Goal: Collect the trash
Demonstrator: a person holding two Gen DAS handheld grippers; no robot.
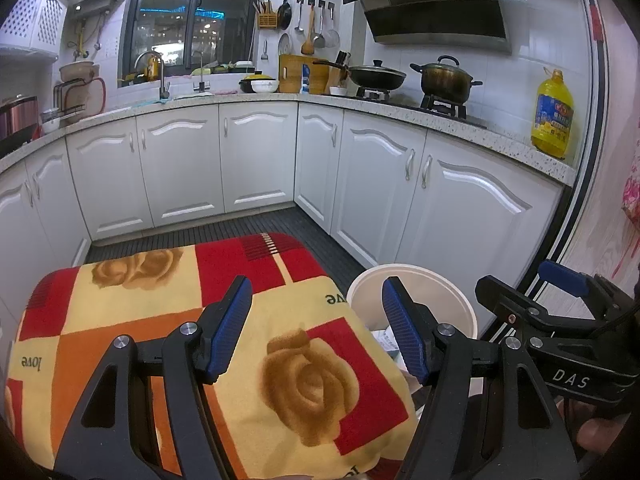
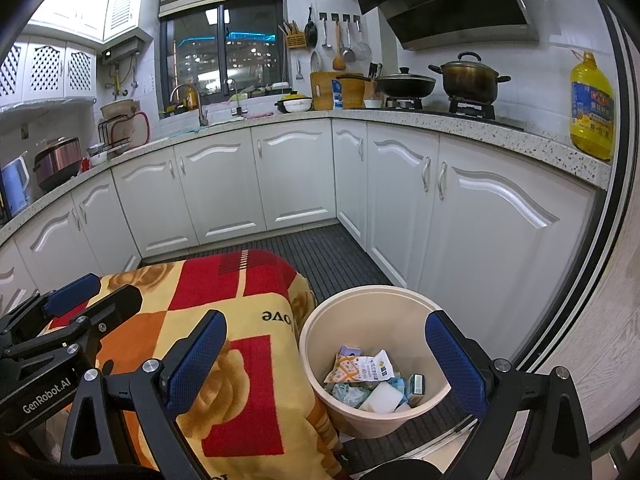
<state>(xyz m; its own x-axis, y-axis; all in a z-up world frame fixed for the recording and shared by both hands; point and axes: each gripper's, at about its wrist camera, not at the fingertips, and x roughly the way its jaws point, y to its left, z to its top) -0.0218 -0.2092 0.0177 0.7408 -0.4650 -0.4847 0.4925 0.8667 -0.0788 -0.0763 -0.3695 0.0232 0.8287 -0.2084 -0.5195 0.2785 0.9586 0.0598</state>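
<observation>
Blue pads on my right gripper [image 2: 326,356] sit closest to the lens, jaws spread wide with nothing between them, hanging above the cream bin [image 2: 316,344] on the dark slatted floor [image 2: 340,256]. My left gripper [image 1: 316,328] is likewise wide open and empty, held over the desk draped in a red, orange and yellow rose-print cloth [image 1: 168,304].

Down in the bin I can see the trash [image 2: 372,380]: crumpled wrappers, a white block, a small green carton and some blue-printed packets, all lying at the bottom. No loose scrap shows on the cloth from either view, so I judge the collecting is at or near its end, though the near edge of the desk is hidden behind my own jaws.

To finish well, I would sweep both cameras slowly over the cloth folds and the floor beside the bin before calling it done. If something turns up, I would come straight down on it, pinch only the scrap and not the cloth, and release well inside the rim, since the bin stands tight against the cloth's hanging edge.
</observation>
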